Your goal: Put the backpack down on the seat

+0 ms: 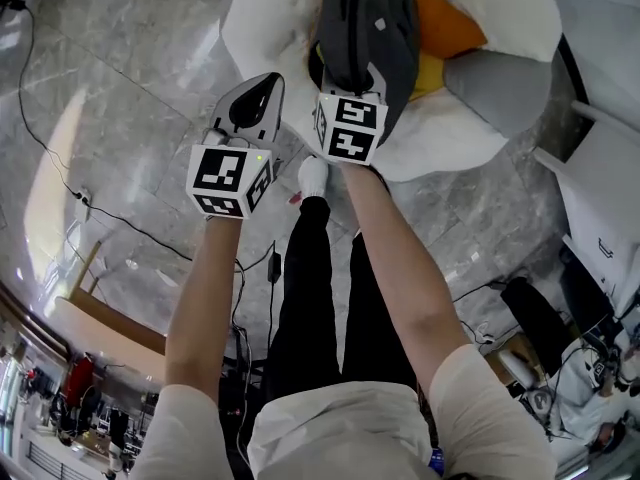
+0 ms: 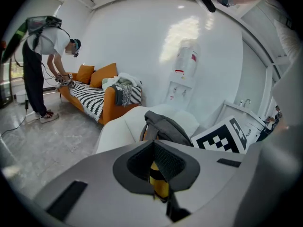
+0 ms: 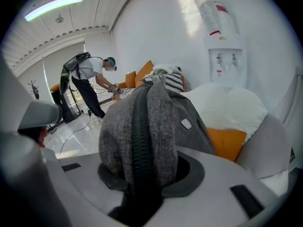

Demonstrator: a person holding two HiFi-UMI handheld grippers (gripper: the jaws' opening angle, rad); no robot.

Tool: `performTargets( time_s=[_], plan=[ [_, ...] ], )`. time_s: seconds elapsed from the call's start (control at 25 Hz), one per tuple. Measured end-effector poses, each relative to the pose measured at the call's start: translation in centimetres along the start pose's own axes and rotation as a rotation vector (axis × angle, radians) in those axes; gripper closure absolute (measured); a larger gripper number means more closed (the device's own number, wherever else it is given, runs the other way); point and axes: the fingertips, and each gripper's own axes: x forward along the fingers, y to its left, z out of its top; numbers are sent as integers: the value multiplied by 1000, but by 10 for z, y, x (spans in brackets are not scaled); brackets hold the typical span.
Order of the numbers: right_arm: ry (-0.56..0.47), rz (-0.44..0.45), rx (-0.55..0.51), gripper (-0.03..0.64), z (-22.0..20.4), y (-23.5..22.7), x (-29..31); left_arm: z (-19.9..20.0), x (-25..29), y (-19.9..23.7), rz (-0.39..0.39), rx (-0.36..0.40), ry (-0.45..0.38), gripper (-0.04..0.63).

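A grey backpack (image 1: 368, 23) stands upright on the white padded seat (image 1: 270, 18), against an orange cushion (image 1: 445, 18). My right gripper (image 1: 350, 80) is at the backpack's near top. In the right gripper view the backpack's (image 3: 151, 126) top fabric and black zip strip fill the gap of my right gripper (image 3: 142, 193), bunched between the jaws. My left gripper (image 1: 255, 98) hangs to the left of the seat's near edge, jaws together with nothing held. The left gripper view shows the backpack (image 2: 163, 126) ahead on the seat (image 2: 123, 126).
The marble floor (image 1: 130, 88) has black cables (image 1: 60, 168) across it. The holder's legs (image 1: 320, 298) stand just before the seat. A white desk (image 1: 600, 188) is at the right. Behind, a person (image 2: 45, 56) bends over an orange sofa (image 2: 94, 98); a water dispenser (image 2: 182, 74) stands against the wall.
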Motion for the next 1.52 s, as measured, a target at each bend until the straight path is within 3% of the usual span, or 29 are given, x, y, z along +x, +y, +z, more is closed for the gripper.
performTargets(
  time_s=[0.16,0.6,1.32,1.52],
  plan=[
    [36,64,-30,474,-6,21,17,-18,2,12,29,-20,24,578],
    [58,130,6,468,-30,54,60,-42,-4,51,82,-68,1,578],
    [65,293,76,468,-74,99,137,-92,11,92,123,-69,-62,578],
    [77,319,47,427,-83,109,148,-100,15,98,132,-59,-75,578]
  ],
)
